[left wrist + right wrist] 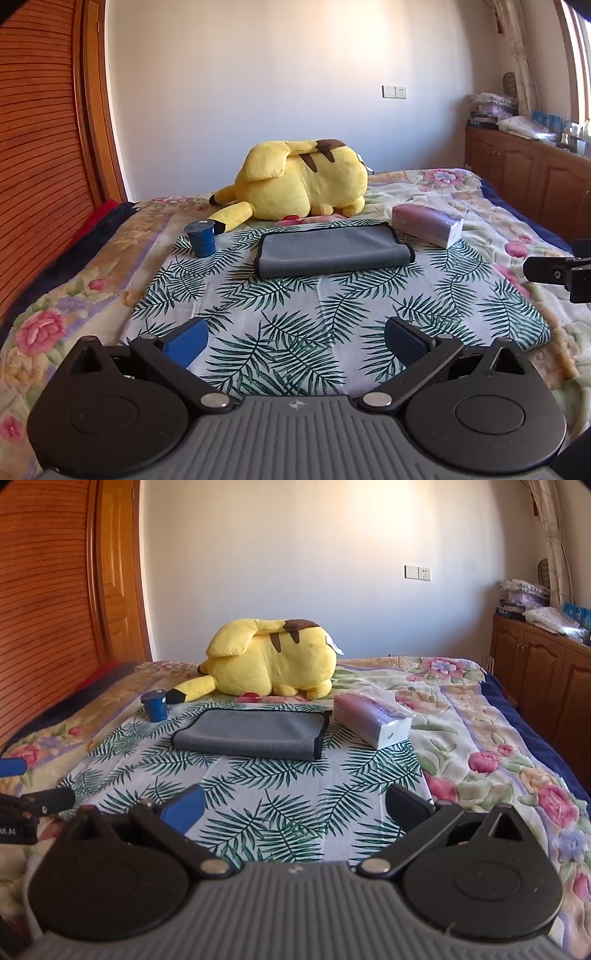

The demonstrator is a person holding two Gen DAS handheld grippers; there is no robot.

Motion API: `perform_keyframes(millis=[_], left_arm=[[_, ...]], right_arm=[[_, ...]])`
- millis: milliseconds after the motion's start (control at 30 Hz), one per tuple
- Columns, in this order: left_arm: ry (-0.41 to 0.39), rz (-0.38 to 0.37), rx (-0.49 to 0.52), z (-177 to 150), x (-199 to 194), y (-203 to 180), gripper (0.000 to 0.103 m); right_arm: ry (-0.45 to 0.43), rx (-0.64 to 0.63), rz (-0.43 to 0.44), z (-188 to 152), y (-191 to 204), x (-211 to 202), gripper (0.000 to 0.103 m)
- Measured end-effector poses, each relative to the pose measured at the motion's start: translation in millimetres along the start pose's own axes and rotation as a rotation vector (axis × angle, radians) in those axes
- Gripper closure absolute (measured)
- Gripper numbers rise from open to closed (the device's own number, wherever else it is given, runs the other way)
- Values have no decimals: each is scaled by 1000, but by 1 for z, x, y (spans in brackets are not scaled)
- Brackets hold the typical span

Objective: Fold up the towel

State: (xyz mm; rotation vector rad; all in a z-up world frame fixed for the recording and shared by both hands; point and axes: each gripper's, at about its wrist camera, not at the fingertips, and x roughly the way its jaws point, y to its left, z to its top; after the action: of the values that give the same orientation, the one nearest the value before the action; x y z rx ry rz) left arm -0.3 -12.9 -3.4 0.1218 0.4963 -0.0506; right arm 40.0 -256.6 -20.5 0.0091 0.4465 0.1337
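Note:
A grey towel with a black edge (334,251) lies folded into a flat rectangle on a leaf-print cloth (295,314) on the bed; it also shows in the right wrist view (251,733). My left gripper (295,338) is open and empty, held well short of the towel above the cloth's near part. My right gripper (295,806) is open and empty, also well short of the towel. A right gripper finger (554,271) shows at the right edge of the left wrist view, and the left gripper's fingers (40,801) at the left of the right wrist view.
A yellow plush toy (303,181) lies behind the towel. A blue spool (201,238) stands left of it and a tissue pack (428,223) lies to its right. A floral blanket (498,746) covers the bed. A wooden wardrobe (44,147) is at left, a cabinet (546,672) at right.

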Motion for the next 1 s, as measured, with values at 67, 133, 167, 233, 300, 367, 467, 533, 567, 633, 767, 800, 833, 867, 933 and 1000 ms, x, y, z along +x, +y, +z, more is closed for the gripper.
perform_keyframes(millis=[67, 133, 167, 233, 300, 367, 467, 533, 567, 633, 767, 800, 833, 867, 933, 1000], left_arm=[[-4, 0, -2, -2, 0, 0, 16], [-7, -4, -9, -3, 0, 2, 16], [-8, -3, -11, -4, 1, 2, 16], [-6, -2, -14, -6, 3, 3, 16], [-3, -3, -19, -9, 5, 4, 16], [-3, -5, -26, -10, 6, 6, 16], [-10, -3, -33, -10, 8, 8, 16], [-17, 0, -33, -10, 8, 8, 16], [-22, 2, -32, -10, 8, 8, 16], [-29, 4, -31, -10, 8, 8, 16], [-48, 6, -32, -9, 6, 9, 16], [-55, 5, -31, -8, 5, 9, 16], [-59, 5, -30, -8, 4, 10, 16], [-66, 4, -29, -8, 3, 10, 16], [-75, 4, -22, -8, 2, 10, 16], [-87, 9, -13, -8, 0, 10, 16]], right_arm=[[-6, -16, -5, -3, 3, 0, 0], [-4, -24, -4, -5, 3, 0, 0], [-2, -27, -3, -6, 4, 1, 0], [0, -30, -6, -8, 3, 2, 0], [2, -27, -7, -10, 3, 3, 0], [4, -26, -10, -12, 3, 3, 0], [7, -27, -11, -14, 3, 5, 0], [6, -26, -11, -14, 3, 5, 0], [5, -26, -11, -14, 3, 5, 0], [1, -23, -9, -15, 2, 5, 0], [-14, -11, -11, -15, 0, 4, 0], [-21, -8, -11, -15, 0, 3, 0], [-28, -4, -11, -15, -1, 2, 0], [-35, -1, -11, -15, -1, 1, 0], [-46, 6, -12, -15, -2, -1, 0], [-56, 10, -14, -15, -3, -2, 0]])
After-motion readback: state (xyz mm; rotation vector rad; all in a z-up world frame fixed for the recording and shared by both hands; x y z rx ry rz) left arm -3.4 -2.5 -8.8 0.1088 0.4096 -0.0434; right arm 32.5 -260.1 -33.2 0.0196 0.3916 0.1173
